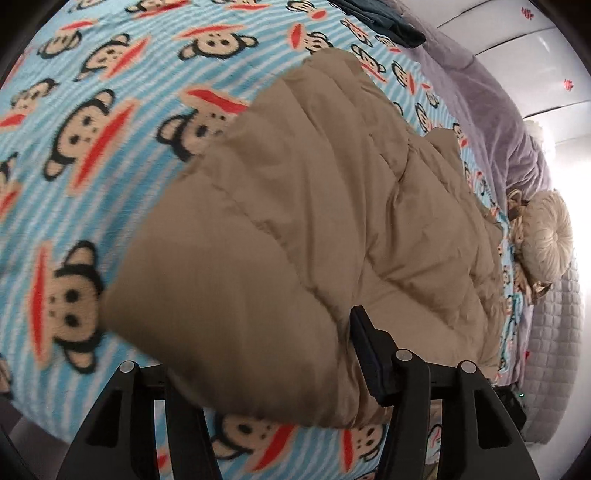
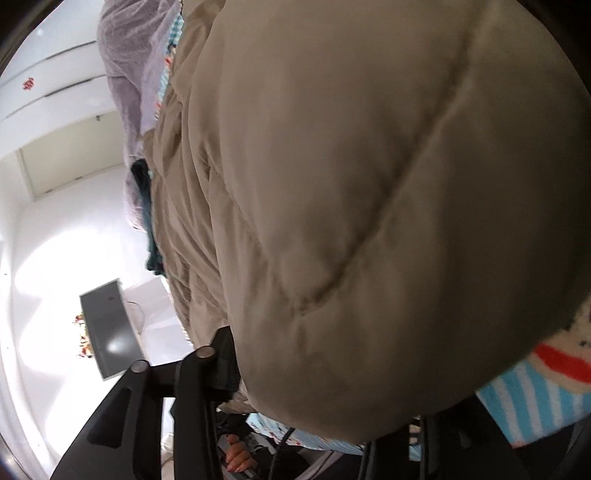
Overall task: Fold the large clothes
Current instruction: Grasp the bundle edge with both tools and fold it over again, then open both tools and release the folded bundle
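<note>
Lying across a bed, a tan padded coat [image 1: 303,229] fills most of both wrist views, its quilted panels puffed and creased, one rounded folded edge bulging toward the left camera. Beneath it spreads a blue-and-white striped blanket [image 1: 74,155] printed with cartoon monkey faces. The left gripper [image 1: 266,354] sits at the near edge of the coat with fabric bulging between its black fingers; one finger [image 1: 364,343] stands clear along the coat's right side, the other is buried under the cloth, so whether the pads press on the coat cannot be told. In the right view the coat [image 2: 369,184] looms close and blurred, covering nearly the whole lens. The right gripper [image 2: 295,369] shows only its left finger [image 2: 225,354], set against the coat's lower edge; the opposite finger is hidden behind the padding, and its grip cannot be told either. A grey-lilac quilt [image 1: 495,110] lies bunched along the far side of the bed, with a dark teal garment [image 1: 384,18] near the head end and a round pleated cushion [image 1: 546,236] at the bright right edge. White cabinet doors [image 2: 48,85] line the wall, and a dark screen [image 2: 107,325] stands beyond. A hand [image 2: 236,458] shows at the bottom of the right view, wrapped round a handle.
</note>
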Demonstrator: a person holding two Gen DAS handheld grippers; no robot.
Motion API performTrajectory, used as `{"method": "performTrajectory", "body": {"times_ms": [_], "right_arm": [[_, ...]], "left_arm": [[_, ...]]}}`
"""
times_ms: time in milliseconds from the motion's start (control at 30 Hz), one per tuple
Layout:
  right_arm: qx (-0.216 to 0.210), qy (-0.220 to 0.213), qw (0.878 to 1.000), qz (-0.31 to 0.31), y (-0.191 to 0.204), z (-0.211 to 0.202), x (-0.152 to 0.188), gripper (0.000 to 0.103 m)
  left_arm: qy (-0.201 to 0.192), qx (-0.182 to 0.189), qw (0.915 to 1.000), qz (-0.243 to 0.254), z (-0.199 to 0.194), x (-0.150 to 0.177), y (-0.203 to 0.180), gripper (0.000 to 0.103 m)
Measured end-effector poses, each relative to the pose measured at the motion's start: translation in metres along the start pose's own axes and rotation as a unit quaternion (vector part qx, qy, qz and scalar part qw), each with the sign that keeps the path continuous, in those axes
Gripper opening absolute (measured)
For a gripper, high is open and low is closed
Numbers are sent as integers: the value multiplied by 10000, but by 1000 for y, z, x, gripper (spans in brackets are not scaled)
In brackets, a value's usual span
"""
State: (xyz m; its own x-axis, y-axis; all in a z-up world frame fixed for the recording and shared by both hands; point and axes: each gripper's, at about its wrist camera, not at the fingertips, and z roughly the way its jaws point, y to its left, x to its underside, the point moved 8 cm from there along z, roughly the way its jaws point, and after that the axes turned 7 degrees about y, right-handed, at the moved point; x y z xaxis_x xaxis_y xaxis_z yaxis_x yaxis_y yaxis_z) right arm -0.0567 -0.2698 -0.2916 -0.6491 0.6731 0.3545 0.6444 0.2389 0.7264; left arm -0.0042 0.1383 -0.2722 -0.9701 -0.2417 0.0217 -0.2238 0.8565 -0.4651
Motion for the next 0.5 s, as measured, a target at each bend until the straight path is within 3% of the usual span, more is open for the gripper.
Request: {"method": "performTrajectory", "body": {"times_ms": [133,300,400,500], "right_arm": [[636,169,9977,-187,-2,-11,8,71],[1463,444,9826,-1056,18,-25,24,71],[1537,672,9744,-1499,30,-34,35,72],[1591,913,9653,-1858,47,-28,57,72]], "left_arm": [[-127,-418,9988,212,-23,7,2,59],[-289,-792,9948,572,-56,13,4,59],[-522,-1047,9901,776,-76,11,3,59],[-757,-1050,9883,801,-95,1,-1,59]]}}
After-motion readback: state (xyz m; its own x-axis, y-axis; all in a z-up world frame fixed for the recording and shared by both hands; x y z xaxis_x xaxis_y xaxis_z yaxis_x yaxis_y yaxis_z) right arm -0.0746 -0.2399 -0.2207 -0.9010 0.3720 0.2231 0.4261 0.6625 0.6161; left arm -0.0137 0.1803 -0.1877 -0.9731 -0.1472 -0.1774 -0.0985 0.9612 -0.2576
